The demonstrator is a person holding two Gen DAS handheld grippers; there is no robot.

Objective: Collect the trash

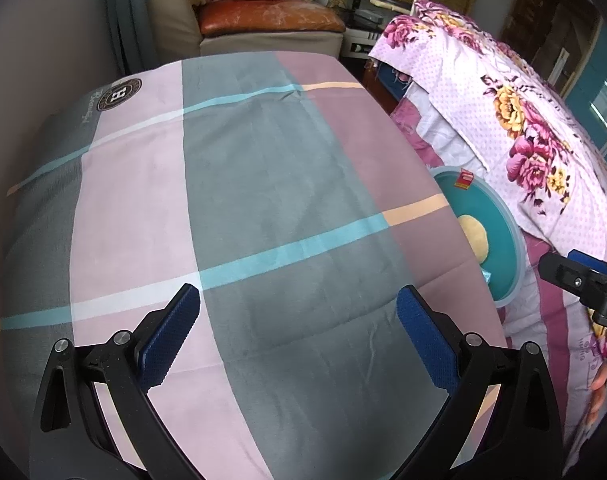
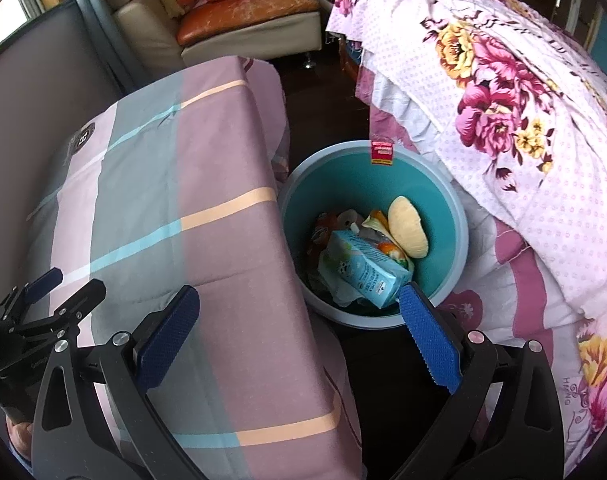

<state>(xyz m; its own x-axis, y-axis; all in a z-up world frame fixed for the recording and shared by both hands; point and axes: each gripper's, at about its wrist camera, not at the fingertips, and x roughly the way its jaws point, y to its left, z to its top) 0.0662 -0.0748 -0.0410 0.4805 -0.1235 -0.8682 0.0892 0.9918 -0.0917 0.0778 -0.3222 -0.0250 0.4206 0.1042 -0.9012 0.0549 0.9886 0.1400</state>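
Left tongs (image 1: 298,304) released over checked cloth (image 1: 231,184); right tongs (image 2: 299,306) released, near trash-filled basin (image 2: 451,216)

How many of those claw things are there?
2. The left claw hangs open above the checked tablecloth; the right claw hangs open between table and teal bin.

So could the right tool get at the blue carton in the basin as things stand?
Probably yes. The right tool is open and empty, and the blue carton lies on top of the trash in the open basin, nothing covering it.
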